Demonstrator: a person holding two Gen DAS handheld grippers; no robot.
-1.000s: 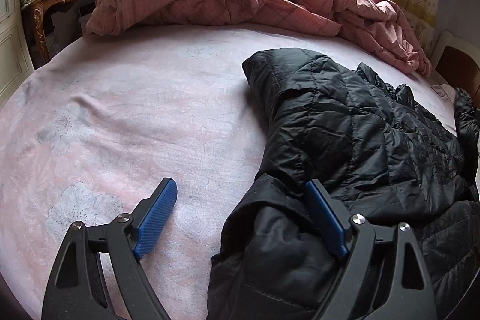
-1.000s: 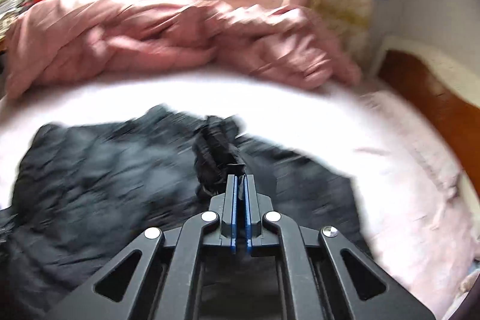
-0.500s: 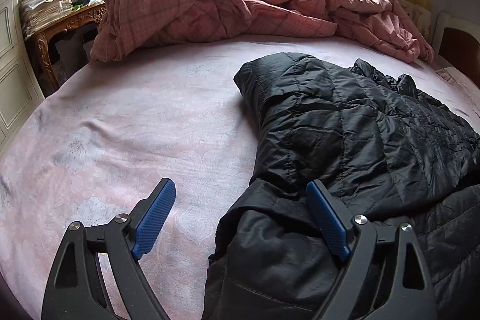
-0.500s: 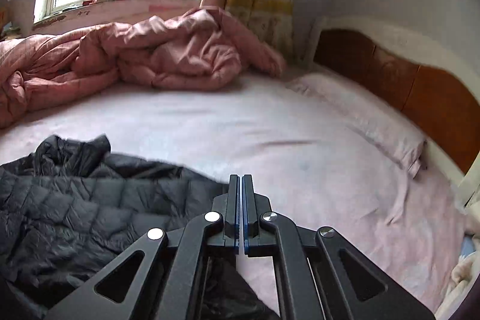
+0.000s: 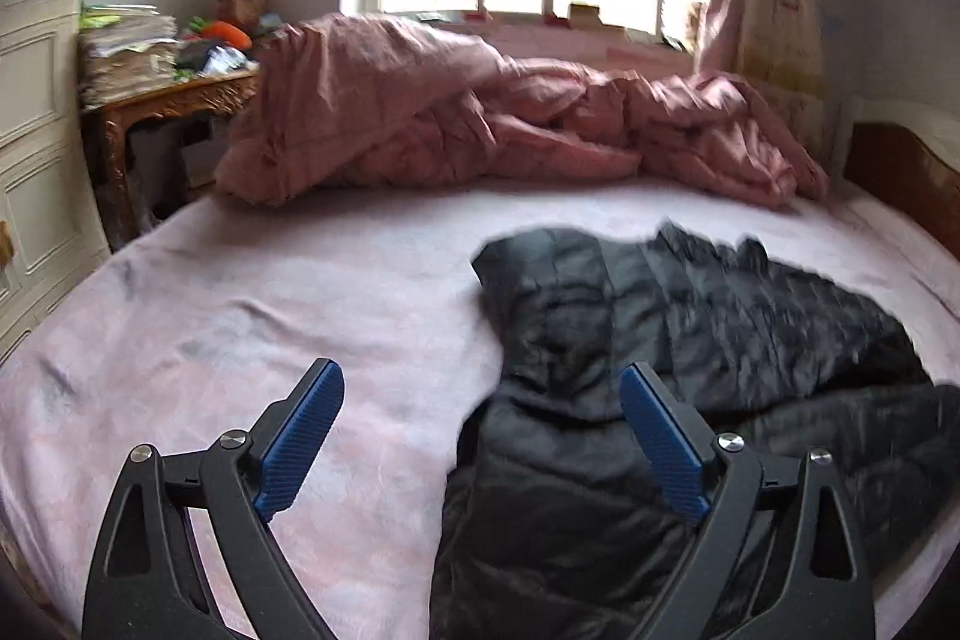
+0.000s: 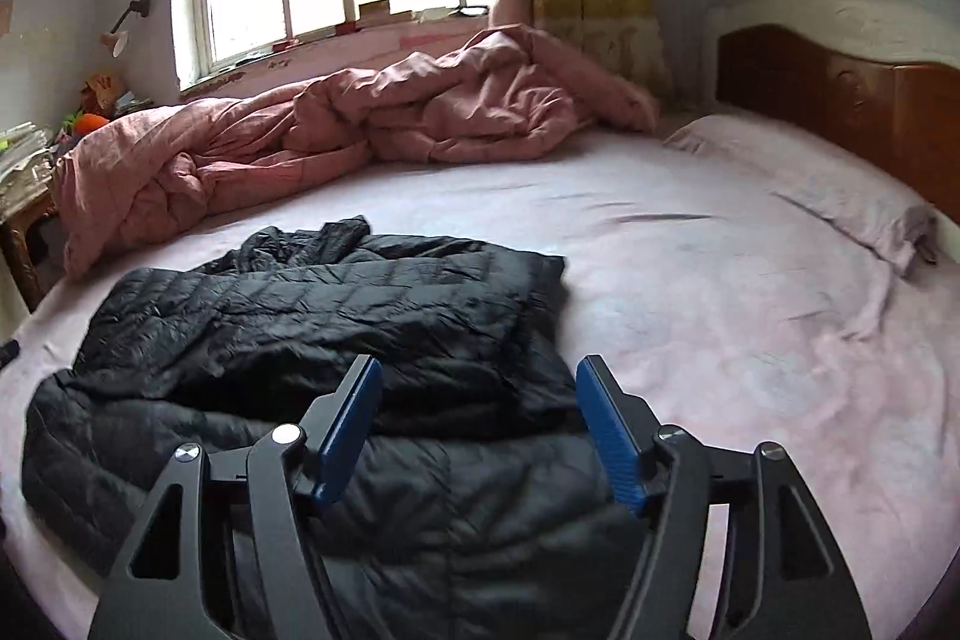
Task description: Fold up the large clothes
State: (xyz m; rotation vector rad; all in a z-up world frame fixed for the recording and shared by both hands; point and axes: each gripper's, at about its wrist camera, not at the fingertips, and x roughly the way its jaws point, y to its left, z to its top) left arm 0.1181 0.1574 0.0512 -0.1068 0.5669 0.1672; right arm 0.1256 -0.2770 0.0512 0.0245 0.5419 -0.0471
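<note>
A black quilted puffer jacket [image 5: 690,340] lies on the pink bed sheet [image 5: 270,316], partly folded over itself; it also shows in the right wrist view [image 6: 336,316]. My left gripper [image 5: 480,388] is open and empty, held above the jacket's left edge, its right finger over the black fabric. My right gripper [image 6: 480,376] is open and empty, held above the jacket's right part near its folded edge.
A crumpled pink duvet [image 5: 480,118] lies along the far side of the bed under the window. A wooden side table [image 5: 156,112] with stacked papers stands at left. A pillow [image 6: 798,172] and wooden headboard [image 6: 840,94] are at right.
My right gripper was shut on the jacket, swung it right, and has now opened and let go. My left gripper stayed open and lifted back a little.
</note>
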